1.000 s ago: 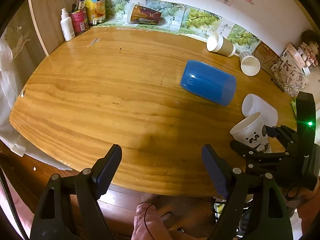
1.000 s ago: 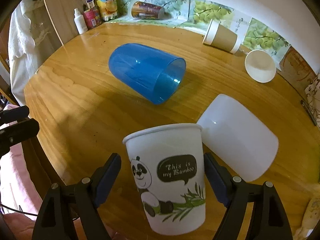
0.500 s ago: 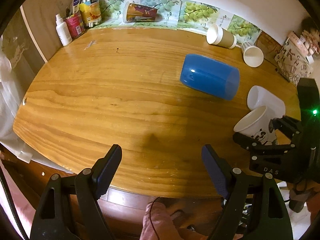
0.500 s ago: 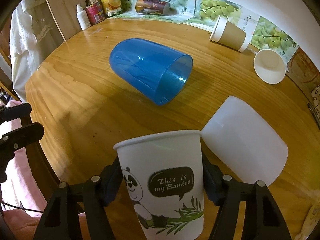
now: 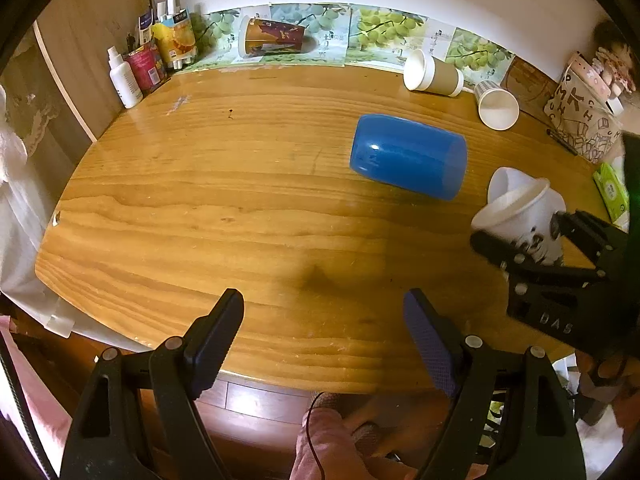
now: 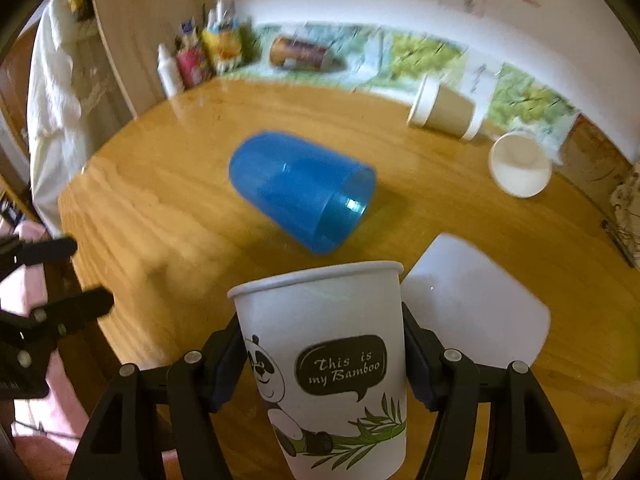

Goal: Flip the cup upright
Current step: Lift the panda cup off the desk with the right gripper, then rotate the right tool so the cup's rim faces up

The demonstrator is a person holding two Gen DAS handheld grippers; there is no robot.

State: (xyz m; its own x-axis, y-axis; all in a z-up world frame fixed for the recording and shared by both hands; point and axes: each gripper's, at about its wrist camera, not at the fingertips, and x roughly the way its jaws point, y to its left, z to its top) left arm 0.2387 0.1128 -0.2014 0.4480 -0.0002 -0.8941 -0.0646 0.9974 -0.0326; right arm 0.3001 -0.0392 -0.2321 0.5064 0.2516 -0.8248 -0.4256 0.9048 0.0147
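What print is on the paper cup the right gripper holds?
White paper cup with a panda, green bamboo and "This is my Bamboo"; clearest in the right wrist view.

Both wrist views look forward over the wooden table (image 5: 200, 208) toward the wall, the left from its near edge, the right closer, sharing the blue cup (image 5: 408, 162) (image 6: 300, 196).

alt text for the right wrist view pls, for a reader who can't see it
The right tongs are shut on a white panda paper cup, rim up, printed "This is my Bamboo". Behind it on the wooden table, a blue plastic cup, a white plastic cup and two paper cups lie on their sides; background is motion-blurred.
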